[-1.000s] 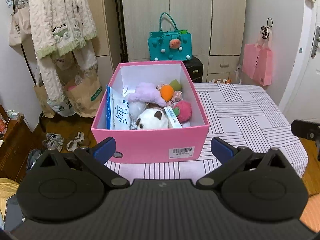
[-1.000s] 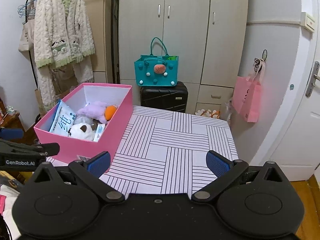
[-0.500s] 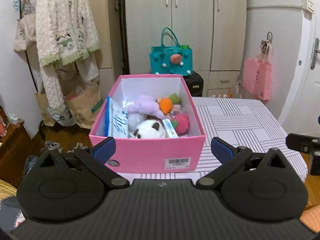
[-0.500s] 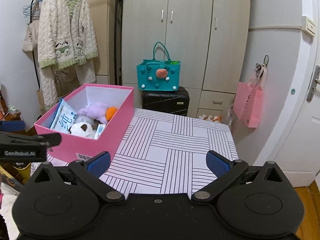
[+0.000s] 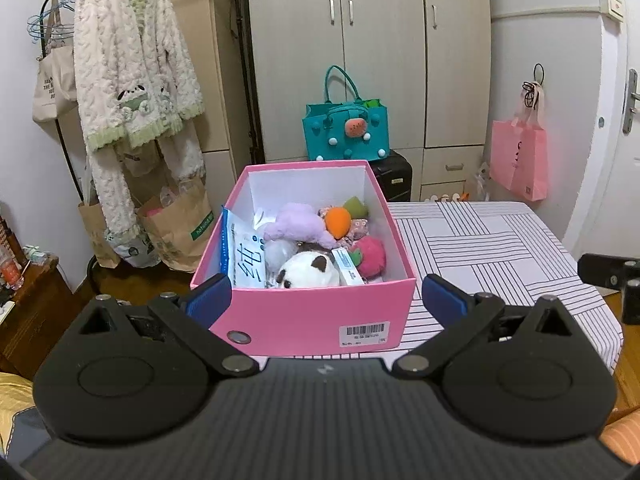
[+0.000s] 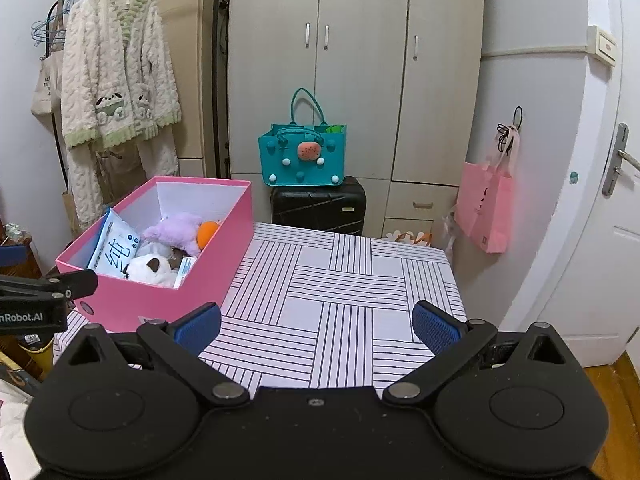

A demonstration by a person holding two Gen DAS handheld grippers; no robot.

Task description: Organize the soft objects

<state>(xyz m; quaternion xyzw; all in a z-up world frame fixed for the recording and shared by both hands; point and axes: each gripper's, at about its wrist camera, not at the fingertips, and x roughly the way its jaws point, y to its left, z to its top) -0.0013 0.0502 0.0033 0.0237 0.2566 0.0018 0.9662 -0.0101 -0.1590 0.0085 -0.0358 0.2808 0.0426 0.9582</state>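
Observation:
A pink box (image 5: 312,320) (image 6: 160,300) stands on the left part of a striped table (image 6: 340,292). Inside lie soft toys: a white panda plush (image 5: 308,274), a purple plush (image 5: 296,224), an orange carrot plush (image 5: 338,222), a pink strawberry plush (image 5: 370,256), plus a blue-and-white tissue pack (image 5: 244,256). My left gripper (image 5: 324,300) is open and empty, held back from the box's near wall. My right gripper (image 6: 316,326) is open and empty above the table's near edge, to the right of the box.
A teal felt bag (image 6: 304,156) sits on a black suitcase (image 6: 320,204) behind the table, before a wardrobe. A fluffy robe (image 5: 132,92) hangs on a rack at left. A pink bag (image 6: 486,208) hangs at right beside a door. Paper bags (image 5: 176,220) stand on the floor.
Both grippers have drawn back and tilted upward, so the box and table sit lower in each view. Both stay open and empty; the toys have not moved.

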